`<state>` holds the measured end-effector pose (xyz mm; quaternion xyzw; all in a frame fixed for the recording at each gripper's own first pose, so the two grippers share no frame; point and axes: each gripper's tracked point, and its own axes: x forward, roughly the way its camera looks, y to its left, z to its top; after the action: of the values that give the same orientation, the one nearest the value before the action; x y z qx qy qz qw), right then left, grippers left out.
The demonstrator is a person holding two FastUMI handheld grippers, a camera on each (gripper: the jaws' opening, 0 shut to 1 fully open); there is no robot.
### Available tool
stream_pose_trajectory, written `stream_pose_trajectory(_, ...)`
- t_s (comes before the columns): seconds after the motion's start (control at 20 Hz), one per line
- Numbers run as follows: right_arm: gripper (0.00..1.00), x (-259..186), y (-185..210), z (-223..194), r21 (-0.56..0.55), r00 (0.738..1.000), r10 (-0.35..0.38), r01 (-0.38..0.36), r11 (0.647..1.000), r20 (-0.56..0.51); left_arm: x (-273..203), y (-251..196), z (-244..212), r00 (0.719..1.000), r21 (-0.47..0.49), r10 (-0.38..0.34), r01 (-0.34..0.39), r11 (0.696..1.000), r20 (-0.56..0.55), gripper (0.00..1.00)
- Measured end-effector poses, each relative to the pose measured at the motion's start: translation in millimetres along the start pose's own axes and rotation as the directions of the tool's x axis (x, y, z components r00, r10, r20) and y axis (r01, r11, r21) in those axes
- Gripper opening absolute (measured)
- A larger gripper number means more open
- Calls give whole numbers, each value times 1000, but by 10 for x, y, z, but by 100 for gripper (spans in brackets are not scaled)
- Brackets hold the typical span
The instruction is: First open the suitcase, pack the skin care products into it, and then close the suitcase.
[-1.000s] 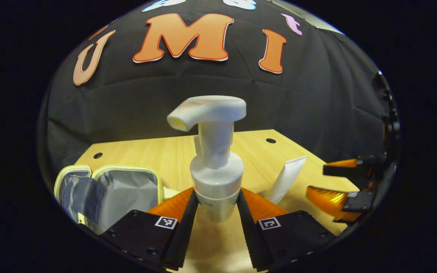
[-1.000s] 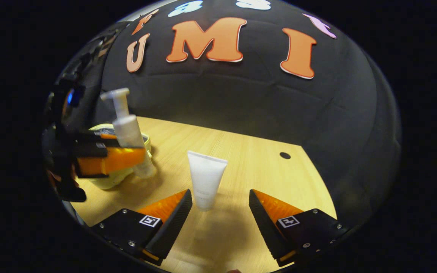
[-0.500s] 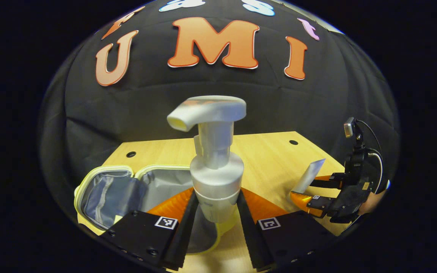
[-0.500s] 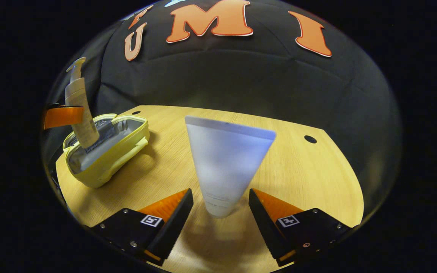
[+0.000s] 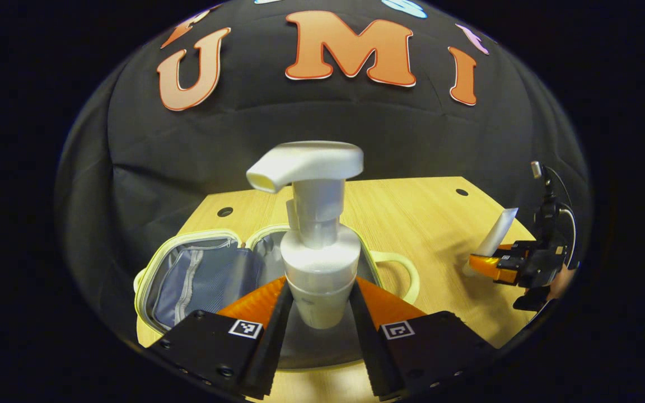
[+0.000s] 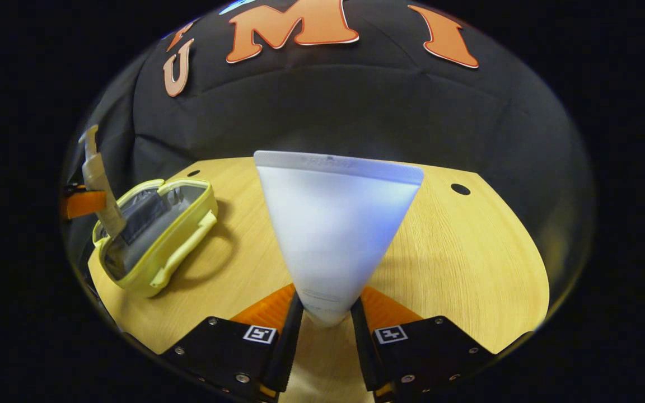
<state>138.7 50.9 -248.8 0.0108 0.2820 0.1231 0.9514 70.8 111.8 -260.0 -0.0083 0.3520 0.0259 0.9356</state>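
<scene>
Tabletop (image 6: 468,252): a pale wooden surface is standing in front of a black cloth wall, with small dark holes showing near its far edge.
Suitcase (image 5: 199,274): a small yellow-rimmed case is lying open on the tabletop, its grey lining and a zipped mesh pocket facing up; in the right gripper view the suitcase (image 6: 154,235) is sitting toward the left side of the tabletop, well apart from the tube.
Left claw (image 5: 316,313): its two fingers are pressing on the lower body of the pump bottle from both sides, holding it upright directly above the open suitcase.
Pump bottle (image 5: 317,263): white, with its spout pointing left; in the right gripper view the bottle (image 6: 101,184) is hanging over the near end of the suitcase.
Right claw (image 6: 325,322): its fingers are clamping the narrow cap end of the tube.
Tube (image 6: 333,229): white, standing with its wide crimped end up; in the left gripper view the tube (image 5: 496,232) is leaning at the right edge of the tabletop.
</scene>
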Motion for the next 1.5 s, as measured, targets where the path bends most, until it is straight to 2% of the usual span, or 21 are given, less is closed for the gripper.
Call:
stream_pose_trajectory(0.25, 49, -349, 403, 439, 40, 997, 66, -67, 997, 46, 117, 265, -163, 996, 3, -20, 21, 1000, -90, 63)
stream_pose_trajectory(0.4, 49, -500, 656, 538, 77, 994, 103, -105, 991, 33, 188, 360, -251, 986, -14, -59, 57, 998, -156, 63)
stream_pose_trajectory(0.6, 49, -531, 1064, 543, 70, 986, 163, -161, 985, -36, 292, 400, -391, 964, -30, -98, 93, 995, -246, 63)
stream_pose_trajectory(0.7, 49, -563, 1422, 574, 72, 973, 223, -219, 973, -55, 335, 379, -450, 946, -79, -142, 125, 989, -291, 63)
stream_pose_trajectory(0.95, 49, -530, 1890, 548, 102, 950, 289, -278, 955, -122, 416, 447, -621, 904, -127, -183, 144, 981, -386, 63)
stream_pose_trajectory(1.0, 49, -533, 1963, 515, 114, 943, 300, -285, 952, -144, 438, 448, -672, 888, -137, -194, 149, 979, -418, 63)
stream_pose_trajectory(1.1, 49, -474, 2129, 481, 134, 935, 309, -288, 948, -177, 473, 472, -755, 841, -146, -205, 151, 978, -500, 63)
stream_pose_trajectory(1.15, 44, -455, 2185, 460, 137, 931, 311, -289, 948, -190, 489, 502, -751, 831, -134, -187, 136, 982, -524, 63)
stream_pose_trajectory(1.2, 49, -433, 2258, 453, 152, 927, 316, -289, 945, -202, 493, 509, -744, 814, -115, -163, 119, 986, -558, 63)
stream_pose_trajectory(1.25, 49, -418, 2326, 449, 167, 921, 326, -295, 941, -212, 492, 496, -757, 796, -110, -161, 119, 987, -583, 63)
stream_pose_trajectory(1.3, 49, -394, 2393, 447, 181, 919, 329, -294, 939, -218, 496, 462, -713, 794, -117, -169, 124, 985, -584, 63)
stream_pose_trajectory(1.35, 49, -374, 2437, 428, 187, 914, 333, -294, 937, -233, 515, 453, -711, 779, -120, -179, 134, 984, -601, 64)
stream_pose_trajectory(1.4, 44, -349, 2496, 416, 188, 912, 329, -288, 939, -245, 557, 426, -722, 764, -128, -188, 139, 982, -617, 63)
stream_pose_trajectory(1.45, 49, -332, 2528, 405, 192, 909, 330, -286, 939, -256, 652, 431, -770, 761, -135, -198, 145, 980, -618, 63)
stream_pose_trajectory(1.5, 44, -297, 2569, 410, 203, 905, 334, -286, 936, -263, 749, 422, -809, 760, -149, -201, 138, 979, -617, 63)
